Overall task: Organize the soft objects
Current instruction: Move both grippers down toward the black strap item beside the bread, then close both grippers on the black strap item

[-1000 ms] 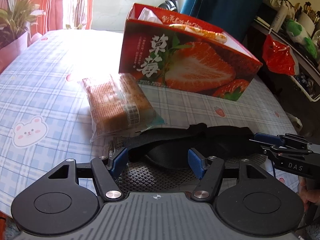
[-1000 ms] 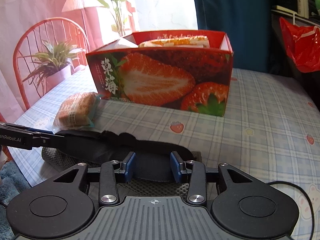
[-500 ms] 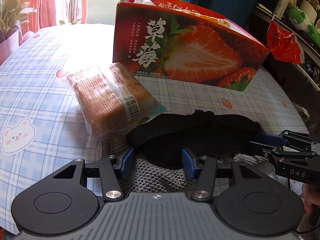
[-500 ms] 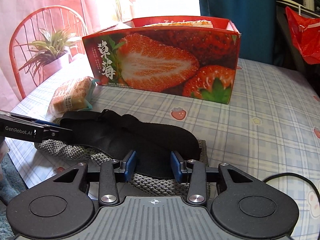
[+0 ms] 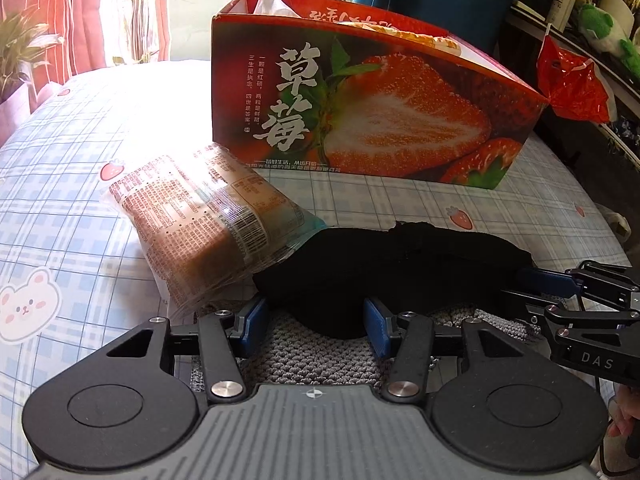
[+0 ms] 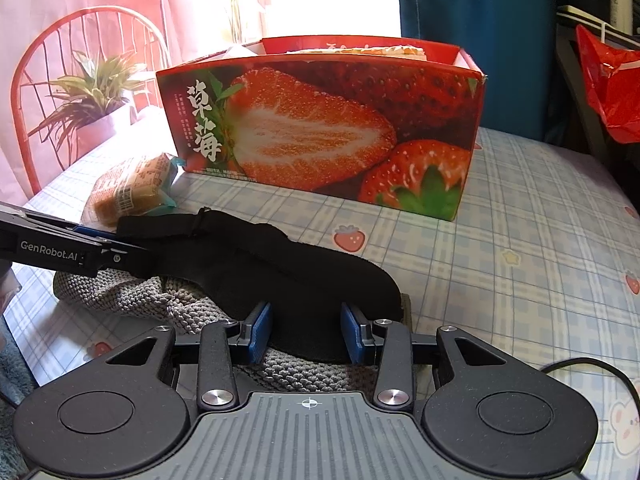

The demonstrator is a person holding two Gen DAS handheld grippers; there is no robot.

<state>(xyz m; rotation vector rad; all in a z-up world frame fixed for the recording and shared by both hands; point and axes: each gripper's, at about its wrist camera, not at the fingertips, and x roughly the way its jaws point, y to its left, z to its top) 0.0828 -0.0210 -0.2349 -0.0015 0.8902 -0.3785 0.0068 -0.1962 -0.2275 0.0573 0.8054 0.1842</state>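
The black padded fabric eye mask [image 6: 280,276], lying lengthwise across the grey knitted cloth [image 5: 316,354], is straddled end-to-end by half-closed left gripper [image 5: 316,320] and narrower right gripper [image 6: 307,334], grip unconfirmed.

matt black cloth eye mask [image 5: 400,256] on rough grey knit [image 5: 312,356]. glossy printed cardboard box [image 5: 376,108]; shiny clear plastic wrapper [image 5: 208,216]. smooth checked tablecloth [image 6: 520,248].

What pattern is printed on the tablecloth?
Pale blue plaid tablecloth with small strawberries and cartoon bears; clearest in the right wrist view.
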